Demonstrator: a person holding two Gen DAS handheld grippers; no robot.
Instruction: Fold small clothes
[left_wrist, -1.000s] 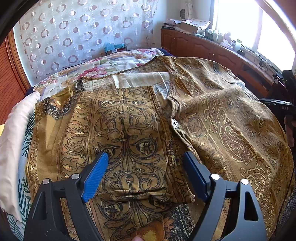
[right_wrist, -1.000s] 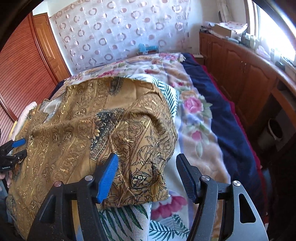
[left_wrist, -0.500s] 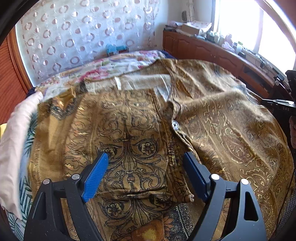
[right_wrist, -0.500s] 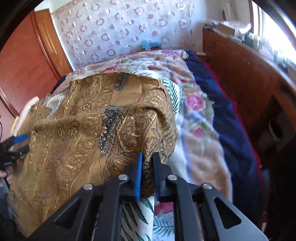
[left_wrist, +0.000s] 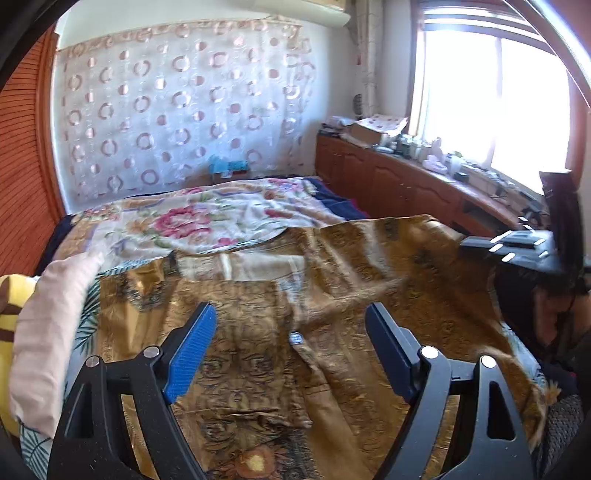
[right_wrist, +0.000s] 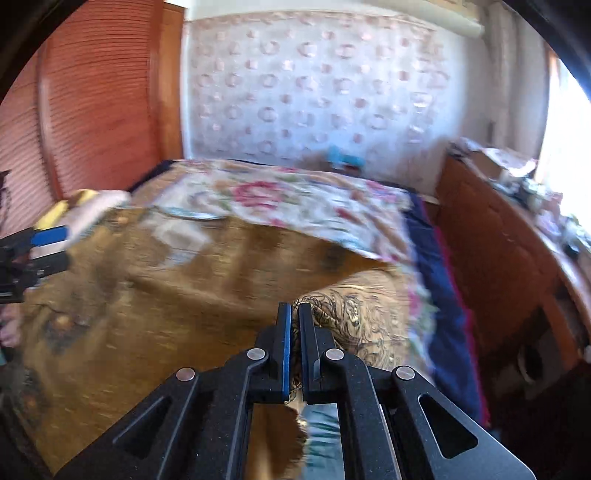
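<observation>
A golden-brown patterned garment (left_wrist: 258, 362) lies spread on the bed, with a white button near its middle. My left gripper (left_wrist: 290, 314) hovers above it, open, with nothing between its blue pads. In the right wrist view my right gripper (right_wrist: 294, 310) is shut on the garment's right edge (right_wrist: 351, 314), which is raised off the bed in a bunched fold. The rest of the garment (right_wrist: 166, 295) stretches blurred to the left. The right gripper's black body (left_wrist: 524, 251) shows at the garment's far right edge, and the left gripper (right_wrist: 51, 247) shows at the far left.
A floral bedspread (left_wrist: 207, 218) covers the bed beyond the garment. A pale pillow (left_wrist: 48, 325) lies at the left edge. A navy blanket (right_wrist: 443, 295) hangs down the bed's right side. A wooden cabinet (left_wrist: 388, 177) with clutter runs under the window, and a wooden wardrobe (right_wrist: 99, 103) stands at the left.
My right gripper went from open to shut on the garment's right edge and lifted it. My left gripper rose and tilted up, staying open. The garment's right side now stands raised.
</observation>
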